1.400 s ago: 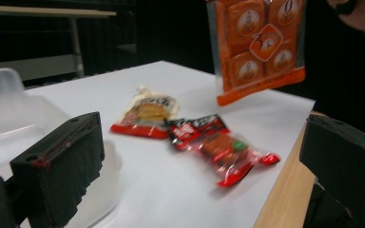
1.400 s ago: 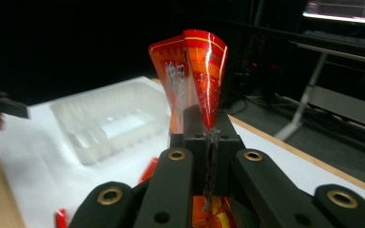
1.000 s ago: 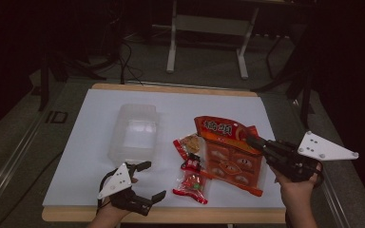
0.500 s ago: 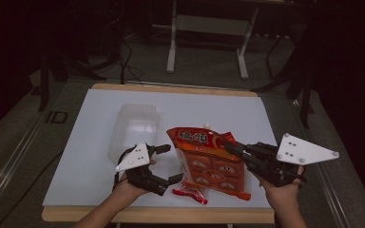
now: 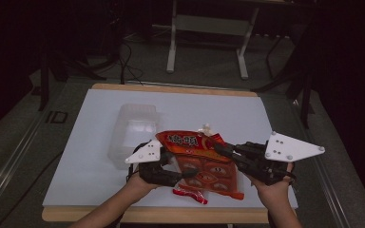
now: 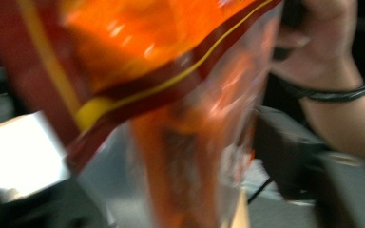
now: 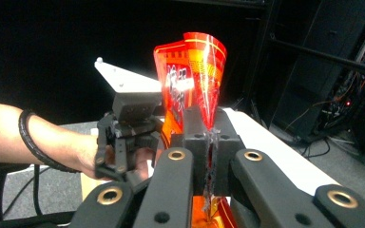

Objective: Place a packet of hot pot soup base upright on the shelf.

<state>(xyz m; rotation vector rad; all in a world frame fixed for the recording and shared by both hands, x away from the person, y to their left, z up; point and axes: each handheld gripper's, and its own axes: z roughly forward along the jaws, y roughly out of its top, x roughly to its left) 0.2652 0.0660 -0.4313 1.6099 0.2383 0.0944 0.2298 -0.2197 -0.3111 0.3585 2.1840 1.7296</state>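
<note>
The big red snack bag (image 5: 197,159) is up off the white table (image 5: 95,156), held between the two grippers near the table's front edge. The right gripper (image 5: 225,151) has its jaws pressed together on the bag's edge; in the right gripper view the two black pads pinch a thin seam of the red bag (image 7: 197,66), which rises and curls above them. The left gripper (image 5: 171,164) sits at the bag's left side, touching or very nearly touching it, but whether its jaws are closed on the bag or spread I cannot tell (the left gripper view is a blur of orange and clear wrapper (image 6: 171,95) pressed close to the lens). From the right gripper view, the left gripper (image 7: 130,128) appears just beside the bag, with the person's left hand (image 7: 88,152) behind it and a dark band at the wrist. A clear plastic container (image 5: 130,133) stands on the table just behind the left gripper. A smaller red packet (image 5: 190,194) pokes out beneath the bag's lower edge, near the front of the table.
</note>
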